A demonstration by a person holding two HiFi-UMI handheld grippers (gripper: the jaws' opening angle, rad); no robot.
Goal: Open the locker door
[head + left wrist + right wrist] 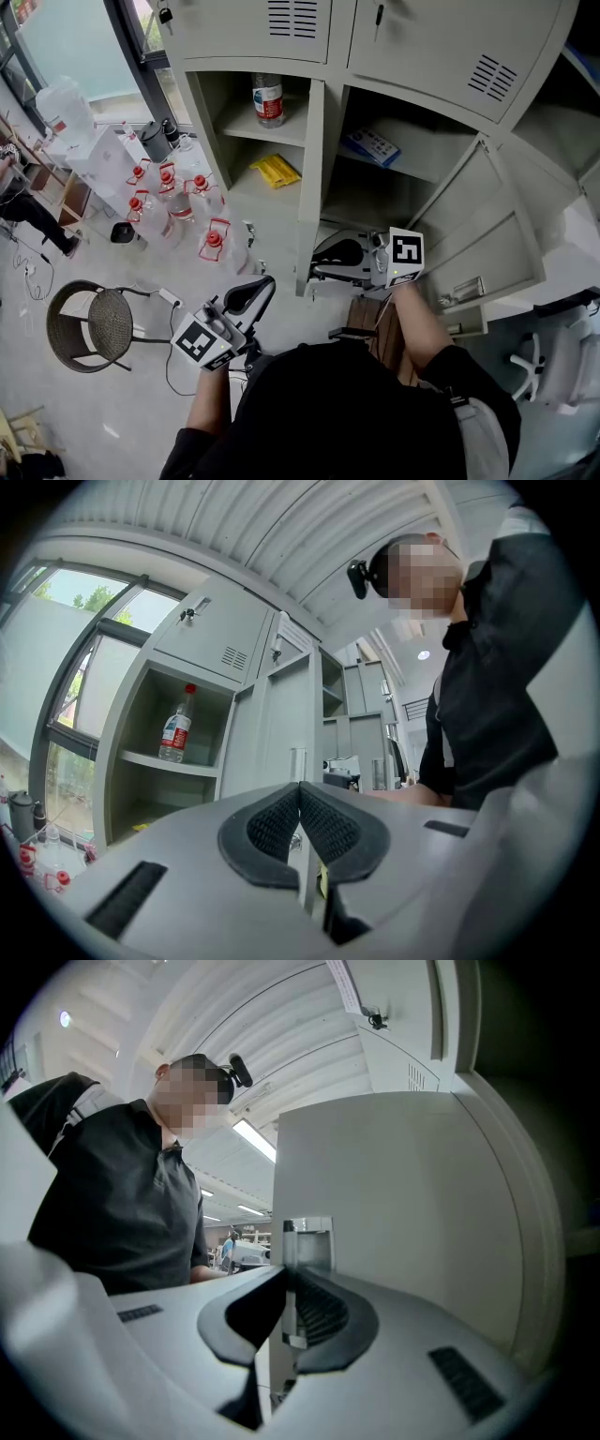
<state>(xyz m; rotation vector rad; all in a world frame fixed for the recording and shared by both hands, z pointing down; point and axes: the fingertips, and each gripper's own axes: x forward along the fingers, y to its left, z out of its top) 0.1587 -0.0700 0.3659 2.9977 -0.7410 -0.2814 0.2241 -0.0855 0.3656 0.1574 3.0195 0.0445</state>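
Note:
The grey locker (309, 66) stands with its lower compartments open. One door (310, 187) swings out toward me, edge-on in the head view; it fills the right gripper view as a flat panel (403, 1222). My right gripper (317, 261) (289, 1283) is shut on that door's chrome handle (307, 1237), which stands upright between the pads. The same handle (297, 761) shows in the left gripper view. My left gripper (262, 284) (300, 794) hangs lower left of the door, shut with nothing in it.
A water bottle (268, 98) (175, 726) stands on the left compartment's shelf above a yellow packet (275, 170); a blue packet (372, 145) lies in the right one. Another open door (487, 234) hangs at right. Water jugs (169, 202) and a wicker chair (94, 323) stand at left.

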